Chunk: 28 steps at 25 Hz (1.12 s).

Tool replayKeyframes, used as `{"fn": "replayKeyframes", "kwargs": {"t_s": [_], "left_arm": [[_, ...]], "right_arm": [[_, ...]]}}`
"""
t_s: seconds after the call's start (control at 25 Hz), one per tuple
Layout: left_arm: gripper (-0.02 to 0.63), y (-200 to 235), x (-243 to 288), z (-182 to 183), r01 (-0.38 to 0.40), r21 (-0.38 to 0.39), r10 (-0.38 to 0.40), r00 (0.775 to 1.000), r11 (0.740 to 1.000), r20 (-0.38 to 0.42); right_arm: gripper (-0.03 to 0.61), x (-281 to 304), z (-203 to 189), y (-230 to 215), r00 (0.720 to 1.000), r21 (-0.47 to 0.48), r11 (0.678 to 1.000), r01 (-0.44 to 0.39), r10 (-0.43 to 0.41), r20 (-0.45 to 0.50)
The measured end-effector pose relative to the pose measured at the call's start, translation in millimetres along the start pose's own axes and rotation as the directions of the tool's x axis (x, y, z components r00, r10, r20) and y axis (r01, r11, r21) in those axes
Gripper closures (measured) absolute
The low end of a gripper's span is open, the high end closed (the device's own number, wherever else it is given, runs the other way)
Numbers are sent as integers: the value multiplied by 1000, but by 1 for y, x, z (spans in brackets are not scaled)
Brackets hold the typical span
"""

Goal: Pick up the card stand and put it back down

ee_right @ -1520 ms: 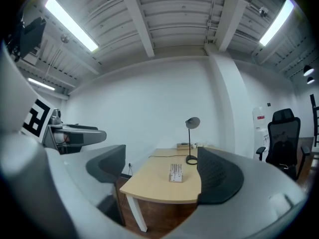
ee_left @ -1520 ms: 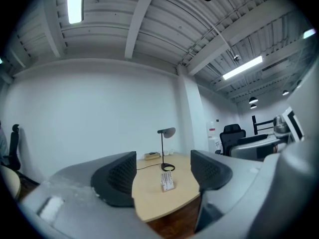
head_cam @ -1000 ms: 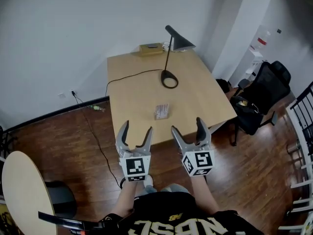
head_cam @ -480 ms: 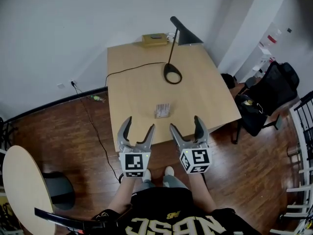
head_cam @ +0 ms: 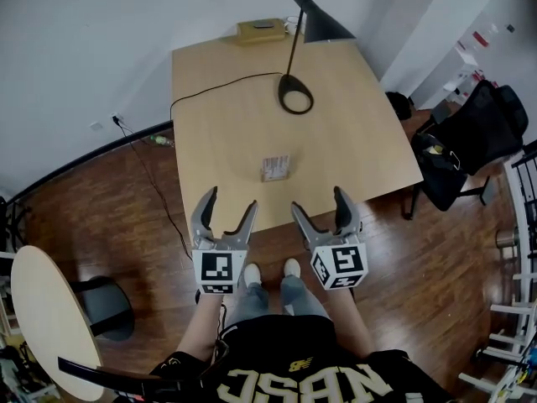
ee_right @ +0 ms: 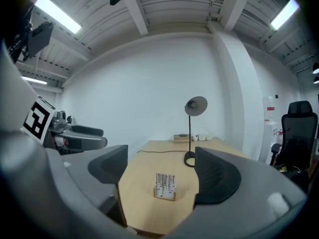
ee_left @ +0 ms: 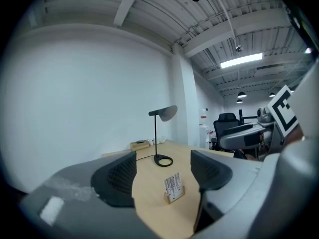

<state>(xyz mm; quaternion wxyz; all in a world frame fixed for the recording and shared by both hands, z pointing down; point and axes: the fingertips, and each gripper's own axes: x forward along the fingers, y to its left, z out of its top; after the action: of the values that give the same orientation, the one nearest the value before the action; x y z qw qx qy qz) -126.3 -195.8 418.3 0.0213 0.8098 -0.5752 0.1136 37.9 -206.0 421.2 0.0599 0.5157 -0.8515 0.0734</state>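
Both with jaws apart, left claw (head_cam: pixel 229 201), right claw (head_cam: pixel 319 201), card stand (head_cam: pixel 275 168) ahead, untouched

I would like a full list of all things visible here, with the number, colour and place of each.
table: one, light wood, centre
card stand: one, wooden with white cards, on the table near its front edge
desk lamp: one, black, on the table behind the card stand
cable: one, black, from the lamp toward the table's left edge
flat box: one, tan, table's far edge
office chair: one, black, right of the table
round table: one, pale, lower left
left claw: one, grey, open, empty
right claw: one, grey, open, empty
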Motion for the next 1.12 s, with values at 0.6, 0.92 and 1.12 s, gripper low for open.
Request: {"fn": "replayKeyframes", "kwargs": {"t_s": [0.6,0.92,1.12], "left_arm": [[241,6,24,-59,160,-13,-160,982,987,-102],[170,68,32,-99,317,147,-282,934,937,-218],[-2,112,59,-102,454,196,-425,888,869,-175]], "right_arm": [[166,27,-82,-13,989,91,994,-52,64,-134],[166,40,-107,-30,982,83,994,-72,85,-171],[166,48,-123,-40,977,73,995,-75,88,-192]]}}
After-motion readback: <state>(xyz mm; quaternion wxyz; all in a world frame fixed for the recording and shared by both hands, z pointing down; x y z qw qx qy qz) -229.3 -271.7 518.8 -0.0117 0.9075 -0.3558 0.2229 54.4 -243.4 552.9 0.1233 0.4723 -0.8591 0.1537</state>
